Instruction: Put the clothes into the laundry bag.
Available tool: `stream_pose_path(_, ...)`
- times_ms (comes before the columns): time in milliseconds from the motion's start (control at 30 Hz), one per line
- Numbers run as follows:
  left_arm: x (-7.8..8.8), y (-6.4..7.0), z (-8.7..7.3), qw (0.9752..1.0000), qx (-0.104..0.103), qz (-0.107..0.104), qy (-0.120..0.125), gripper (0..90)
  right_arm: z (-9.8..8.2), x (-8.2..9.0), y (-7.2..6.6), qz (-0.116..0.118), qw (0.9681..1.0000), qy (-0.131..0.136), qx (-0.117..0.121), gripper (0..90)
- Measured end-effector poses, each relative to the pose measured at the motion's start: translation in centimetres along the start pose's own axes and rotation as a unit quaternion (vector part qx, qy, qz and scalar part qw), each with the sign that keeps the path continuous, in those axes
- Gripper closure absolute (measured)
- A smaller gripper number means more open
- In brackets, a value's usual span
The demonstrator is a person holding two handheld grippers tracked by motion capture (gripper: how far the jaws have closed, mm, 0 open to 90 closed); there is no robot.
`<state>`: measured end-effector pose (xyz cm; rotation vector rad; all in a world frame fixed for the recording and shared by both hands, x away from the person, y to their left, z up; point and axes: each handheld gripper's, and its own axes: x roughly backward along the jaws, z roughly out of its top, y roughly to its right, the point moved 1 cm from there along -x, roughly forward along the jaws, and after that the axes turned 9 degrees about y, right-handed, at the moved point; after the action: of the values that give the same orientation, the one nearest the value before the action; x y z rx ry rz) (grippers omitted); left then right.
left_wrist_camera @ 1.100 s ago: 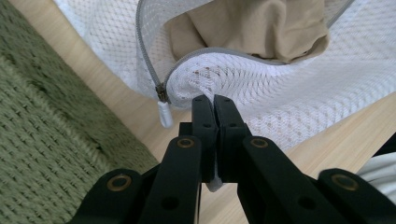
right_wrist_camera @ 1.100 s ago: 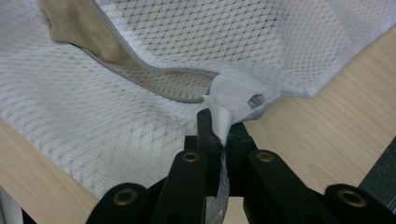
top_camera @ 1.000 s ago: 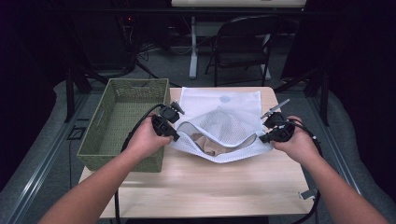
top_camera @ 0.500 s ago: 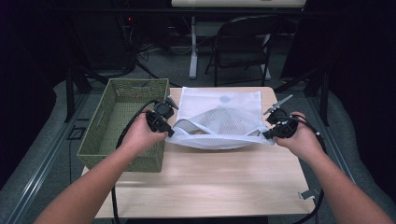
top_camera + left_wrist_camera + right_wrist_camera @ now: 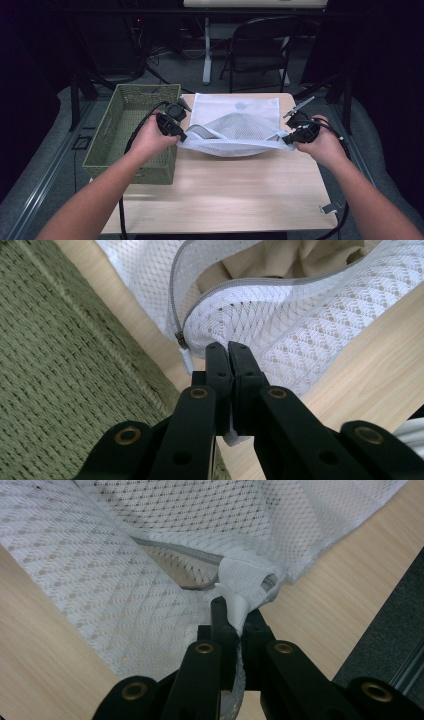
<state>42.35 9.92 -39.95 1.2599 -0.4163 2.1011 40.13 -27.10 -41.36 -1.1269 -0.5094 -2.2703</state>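
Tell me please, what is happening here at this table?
A person is handling a white mesh laundry bag on a wooden table. The left gripper is shut on the bag's left end, beside the zipper pull, and the right gripper is shut on its right end. Between them the bag's open edge is drawn taut, with beige fabric visible inside. A green woven basket stands to the left of the bag.
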Motion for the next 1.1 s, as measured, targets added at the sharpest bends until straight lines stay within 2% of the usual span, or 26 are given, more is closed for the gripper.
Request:
stream_pose_path(133, 0.1, -0.3, 0.5, 1.0000, 0.002, 0.002, 0.001, 88.6, 0.5, 0.1, 0.2, -0.003, 1.0000, 0.000, 0.006, 88.3)
stream_pose_path(300, 0.1, -1.0, 1.1, 1.0000, 0.006, 0.007, 0.002, 88.6, 1.3, 0.0, 0.7, -0.009, 0.9999, 0.013, -0.001, 88.3)
stream_pose_path(367, 0.2, -1.3, 1.3, 0.9999, 0.013, 0.008, 0.003, 88.6, 1.6, -0.1, 0.8, -0.010, 0.9999, 0.012, -0.002, 88.3)
stream_pose_path(533, 0.2, -1.8, 1.9, 0.9998, 0.014, 0.013, 0.005, 88.6, 2.1, -0.5, 1.1, -0.013, 0.9999, 0.007, -0.006, 88.3)
stream_pose_path(900, 0.0, -2.2, 2.9, 0.9996, 0.018, 0.023, 0.005, 88.7, 3.1, -0.8, 1.9, -0.022, 0.9996, 0.008, -0.014, 88.3)
stream_pose_path(1100, 0.6, -2.0, 3.4, 0.9994, 0.008, 0.033, 0.003, 88.7, 3.6, -0.4, 2.2, -0.024, 0.9996, 0.010, -0.013, 88.3)
